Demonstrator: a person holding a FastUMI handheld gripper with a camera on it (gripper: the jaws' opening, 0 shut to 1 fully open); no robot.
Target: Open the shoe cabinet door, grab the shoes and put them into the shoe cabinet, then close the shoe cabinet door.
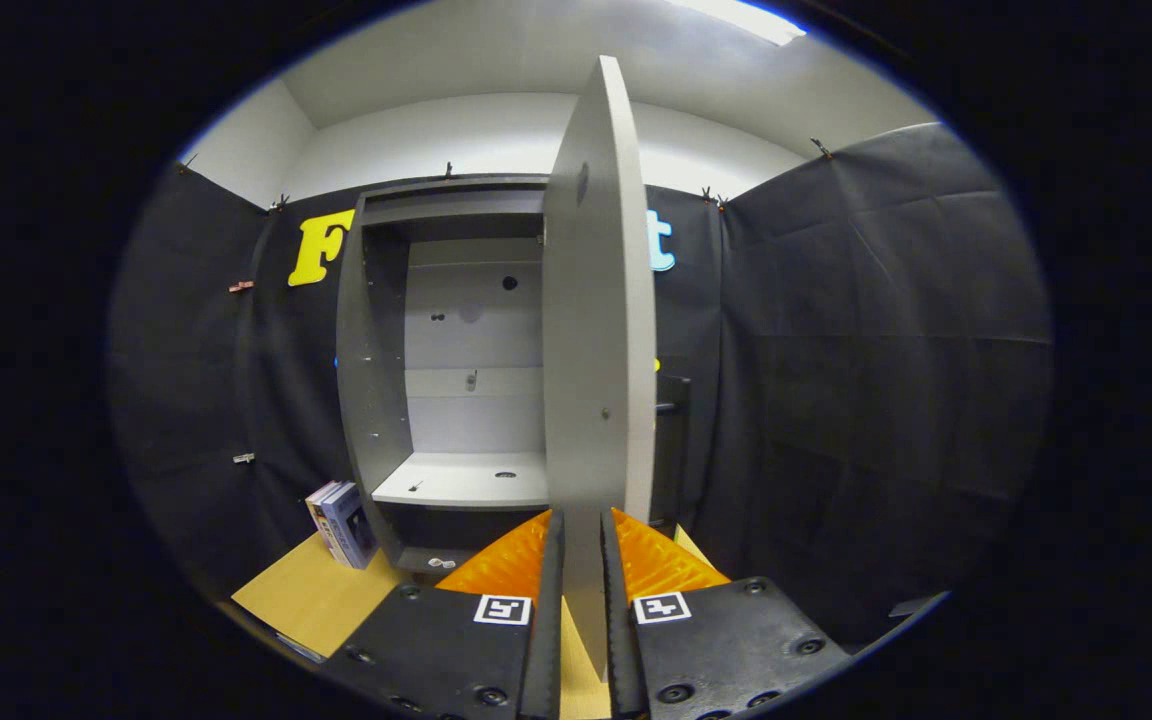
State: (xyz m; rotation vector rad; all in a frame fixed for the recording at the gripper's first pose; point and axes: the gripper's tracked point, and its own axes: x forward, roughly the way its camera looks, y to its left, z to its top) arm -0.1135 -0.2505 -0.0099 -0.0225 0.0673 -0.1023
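Gripper (582, 530) closed on the lower edge of the open shoe cabinet door (599, 320); shoe cabinet (436, 380) interior exposed beyond.

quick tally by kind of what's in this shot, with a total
grey shoe cabinet, open: 1
grey cabinet door, edge between the fingers: 1
gripper, shut on the door: 1
boxed books beside the cabinet: 2
light wooden table: 1
total: 6
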